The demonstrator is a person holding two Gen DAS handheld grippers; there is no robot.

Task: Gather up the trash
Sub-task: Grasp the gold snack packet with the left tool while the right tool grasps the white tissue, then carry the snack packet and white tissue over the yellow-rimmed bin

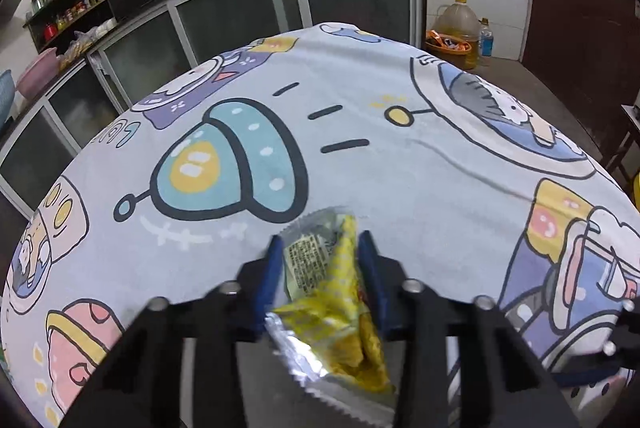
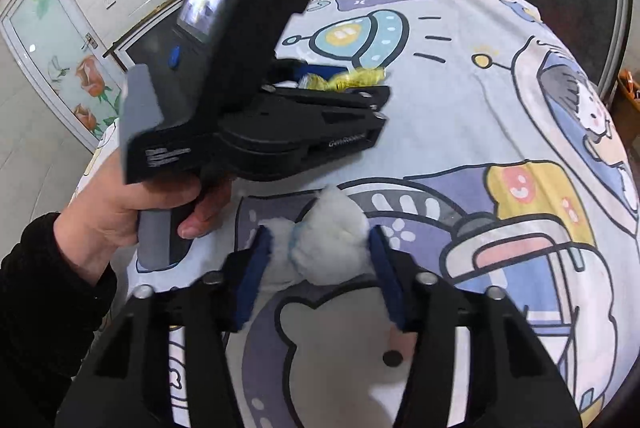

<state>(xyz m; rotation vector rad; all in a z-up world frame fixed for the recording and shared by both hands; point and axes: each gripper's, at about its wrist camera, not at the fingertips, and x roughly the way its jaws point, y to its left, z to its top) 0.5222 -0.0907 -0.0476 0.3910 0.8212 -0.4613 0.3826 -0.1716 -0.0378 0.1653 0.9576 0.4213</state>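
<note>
We see the snack wrapper [image 1: 324,292] between the fingers of the left tool [image 1: 320,268], above the near middle of the cloth-covered counter [image 1: 360,132]. In the right wrist view the crumpled tissue wad [image 2: 328,244] sits between the fingers of the right tool [image 2: 320,268], near the counter's near edge, while the left tool lies farther and to the left, its handle in the person's left hand [image 2: 120,212]. Beyond the counter's far edge runs a cabinet row [image 1: 240,8], with an oil jug [image 1: 458,24] on the floor at far right.
</note>
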